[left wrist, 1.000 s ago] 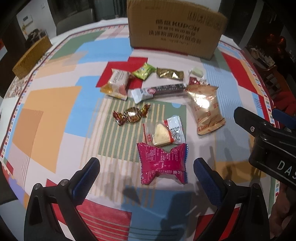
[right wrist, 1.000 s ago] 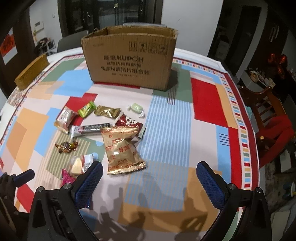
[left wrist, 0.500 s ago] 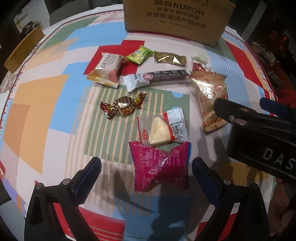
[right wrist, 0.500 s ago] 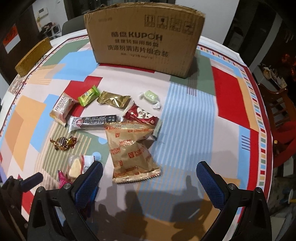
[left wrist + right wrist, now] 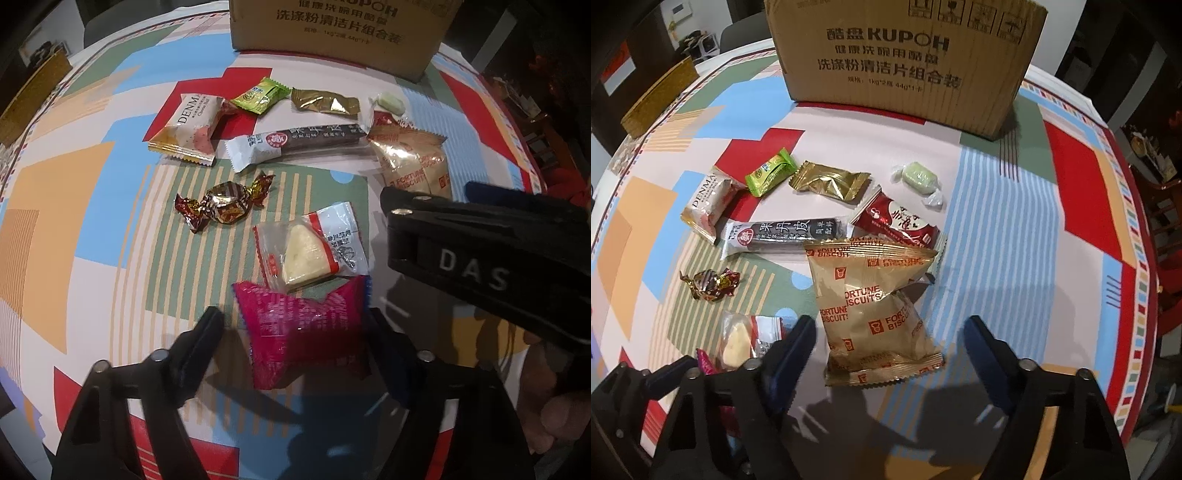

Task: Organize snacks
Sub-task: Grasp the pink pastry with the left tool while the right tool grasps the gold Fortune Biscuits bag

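A magenta snack packet (image 5: 306, 332) lies on the patterned tablecloth (image 5: 74, 221) between the fingers of my left gripper (image 5: 295, 325). Its jaws are closing; the right finger is at the packet's edge and the left finger stands a little off it. A tan Fortune Biscuits bag (image 5: 875, 310) lies between the fingers of my right gripper (image 5: 890, 332), whose jaws are also closing, with a gap on each side. The right gripper's black body (image 5: 480, 258) reaches in just right of the magenta packet.
Other snacks lie beyond: a cheese wedge (image 5: 314, 251), a foil candy (image 5: 225, 206), a dark bar (image 5: 295, 142), a Denmark packet (image 5: 188, 129), green (image 5: 260, 96) and gold (image 5: 325, 103) packets, a red packet (image 5: 897, 221). A cardboard box (image 5: 905, 62) stands behind them.
Both grippers have come down closer to the table and their jaws have narrowed. The right gripper now straddles the biscuit bag, the left the magenta packet.
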